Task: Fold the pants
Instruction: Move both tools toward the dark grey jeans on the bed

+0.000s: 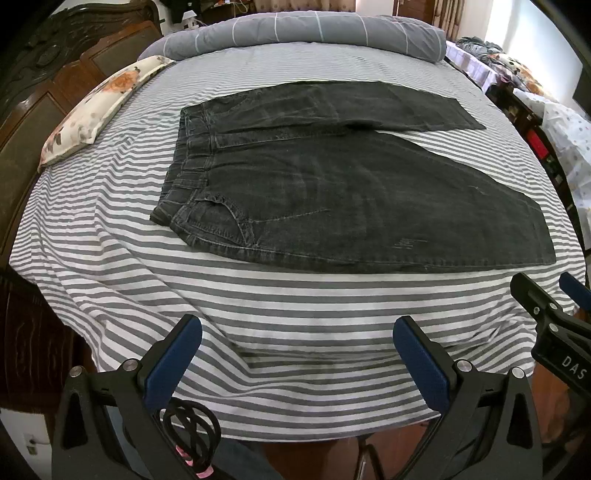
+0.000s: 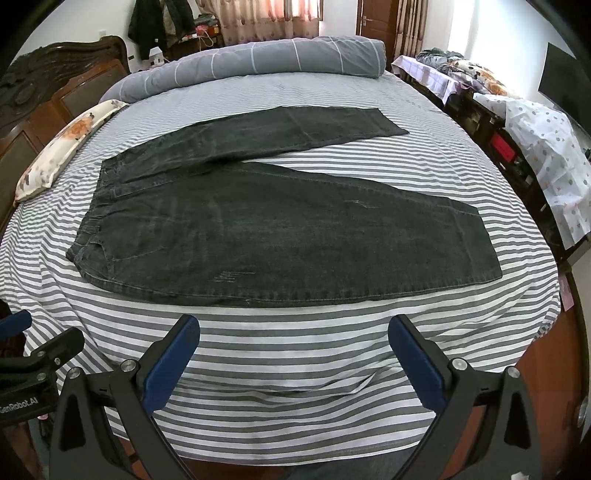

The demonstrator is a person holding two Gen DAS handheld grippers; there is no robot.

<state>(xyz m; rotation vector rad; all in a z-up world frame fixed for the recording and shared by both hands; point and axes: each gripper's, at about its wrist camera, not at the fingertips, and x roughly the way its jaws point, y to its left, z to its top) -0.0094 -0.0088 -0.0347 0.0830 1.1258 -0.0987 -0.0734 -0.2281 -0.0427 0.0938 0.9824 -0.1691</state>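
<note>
While both tools (image 1: 297, 339) (image 2: 293, 338) gape apart, unfolded pants (image 1: 351, 192) between floral pillow (image 1: 96, 107) and rolled duvet (image 1: 303, 31)

You have a striped bedsheet (image 1: 258, 314) underneath. A floral pillow (image 1: 99, 103) lies left, a rolled grey duvet (image 1: 303, 33) at the far edge.

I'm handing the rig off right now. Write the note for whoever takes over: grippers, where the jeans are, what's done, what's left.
Left gripper: open, empty, hovering over the near edge of the striped bed sheet, short of the jeans.
Right gripper: open, empty, alongside it at the same edge.
Black jeans: spread flat on the bed, waistband to the left, legs splayed apart to the right, near leg hem closest to the right gripper.
Done: jeans laid out; no fold yet.
Left: all folding; probably bring one leg over the other, then fold lengthwise.
</note>
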